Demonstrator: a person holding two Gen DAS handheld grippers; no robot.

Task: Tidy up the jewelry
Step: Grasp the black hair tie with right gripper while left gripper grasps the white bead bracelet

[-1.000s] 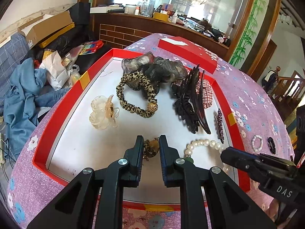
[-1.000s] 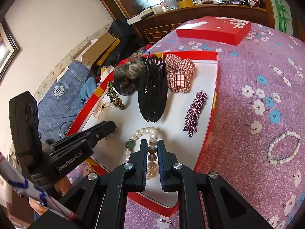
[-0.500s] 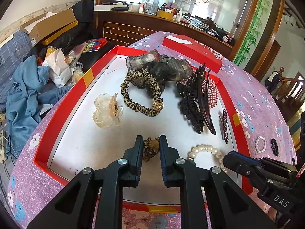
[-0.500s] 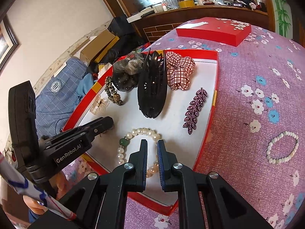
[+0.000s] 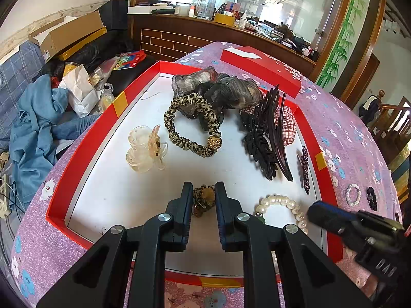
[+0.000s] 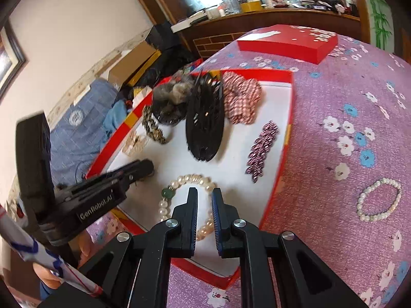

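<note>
Left claw (image 5: 204,200) grasps a knobbly gold brooch (image 5: 205,197); right claw (image 6: 205,205) clenched, empty, over glossy pearl bracelet (image 6: 188,179); red-rimmed tray (image 5: 77,159) bare near-left.

At ten o'clock in the left wrist view, an open cardboard box (image 5: 69,34) rests above a yellow box (image 5: 82,43). Below it, at nine o'clock, lies crumpled blue cloth (image 5: 33,120), with a white paper bag (image 5: 78,89) just beside it at its upper right. A wooden counter (image 5: 218,29) with a brick-pattern front runs across twelve o'clock, crowded with bottles and jars (contents not legible). A bamboo mural (image 5: 336,41) stands at two o'clock, a wooden stair railing (image 5: 393,125) at three. The table's purple floral cloth (image 6: 346,118) fills the right wrist view's right side.
</note>
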